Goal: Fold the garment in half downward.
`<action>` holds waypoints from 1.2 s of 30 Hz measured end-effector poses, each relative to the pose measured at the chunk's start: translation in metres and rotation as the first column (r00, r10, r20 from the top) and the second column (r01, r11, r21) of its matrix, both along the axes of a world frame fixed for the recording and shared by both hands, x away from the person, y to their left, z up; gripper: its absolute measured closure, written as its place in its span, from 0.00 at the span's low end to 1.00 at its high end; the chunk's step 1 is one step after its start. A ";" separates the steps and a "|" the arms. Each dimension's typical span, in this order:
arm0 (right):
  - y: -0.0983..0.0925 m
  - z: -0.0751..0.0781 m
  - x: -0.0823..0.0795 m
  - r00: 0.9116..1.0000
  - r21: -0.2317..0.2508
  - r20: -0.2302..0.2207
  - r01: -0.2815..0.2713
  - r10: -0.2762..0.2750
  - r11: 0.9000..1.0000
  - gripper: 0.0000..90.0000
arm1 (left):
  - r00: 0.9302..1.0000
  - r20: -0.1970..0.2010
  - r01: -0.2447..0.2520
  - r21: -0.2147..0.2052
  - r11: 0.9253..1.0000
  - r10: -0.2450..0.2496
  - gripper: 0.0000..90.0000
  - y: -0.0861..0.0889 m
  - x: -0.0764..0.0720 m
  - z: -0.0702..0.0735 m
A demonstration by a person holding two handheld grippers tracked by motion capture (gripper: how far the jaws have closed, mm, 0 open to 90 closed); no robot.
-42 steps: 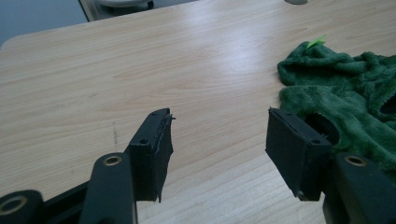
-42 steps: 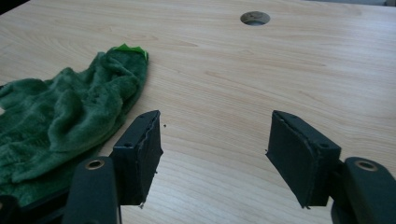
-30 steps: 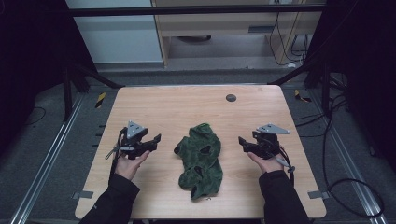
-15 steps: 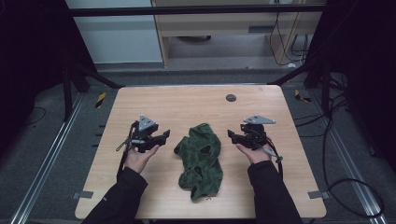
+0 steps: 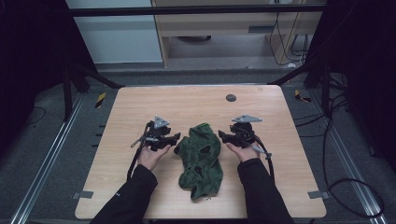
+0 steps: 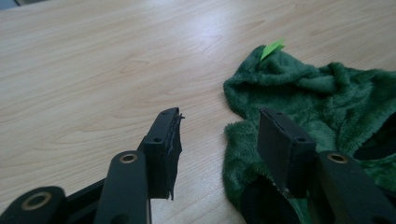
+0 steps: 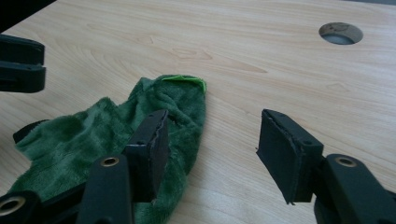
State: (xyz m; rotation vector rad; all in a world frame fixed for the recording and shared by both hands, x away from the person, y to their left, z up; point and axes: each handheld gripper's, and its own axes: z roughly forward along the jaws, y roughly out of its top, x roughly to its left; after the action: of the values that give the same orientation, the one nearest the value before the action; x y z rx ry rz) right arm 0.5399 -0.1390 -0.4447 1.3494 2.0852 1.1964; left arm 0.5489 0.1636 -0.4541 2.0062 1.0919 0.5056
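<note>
Green fleece garment (image 5: 201, 158) lies crumpled mid-table, a bit toward the person's edge, bright green tag (image 6: 272, 48) at its far end. Left gripper (image 5: 176, 138) at garment's 9 o'clock, just beside it, jaws released and apart, nothing between them; one jaw hangs over the fleece edge. Right gripper (image 5: 221, 136) at 3 o'clock, near the top end, also released, empty. Wooden table (image 5: 140, 102) w/ a round hole (image 5: 230, 97) at 12 o'clock, well apart.

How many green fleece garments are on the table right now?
1: a crumpled green fleece garment mid-table, between the open left gripper and open right gripper. Its folds might hide something.
</note>
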 end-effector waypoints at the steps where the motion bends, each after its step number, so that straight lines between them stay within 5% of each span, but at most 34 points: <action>1: 0.001 -0.001 0.001 1.000 -0.002 -0.004 -0.003 0.003 1.000 0.48 | 1.000 -0.004 0.006 0.004 1.000 -0.006 0.56 -0.002 0.001 -0.002; 11: 0.013 -0.018 0.011 0.998 -0.017 -0.056 -0.016 0.015 1.000 0.52 | 0.998 -0.065 0.028 0.048 0.998 -0.024 0.60 -0.018 0.014 -0.020; 36: 0.026 -0.046 0.024 0.984 -0.053 -0.161 -0.081 0.072 0.995 0.80 | 0.987 -0.153 0.050 0.057 0.997 -0.040 0.79 -0.031 0.022 -0.038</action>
State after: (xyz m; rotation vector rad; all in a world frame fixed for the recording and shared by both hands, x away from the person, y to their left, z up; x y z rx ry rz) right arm 0.5636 -0.1126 -0.4907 1.3896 2.2834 1.0787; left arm 0.5706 0.1323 -0.4917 2.1460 1.1315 0.3706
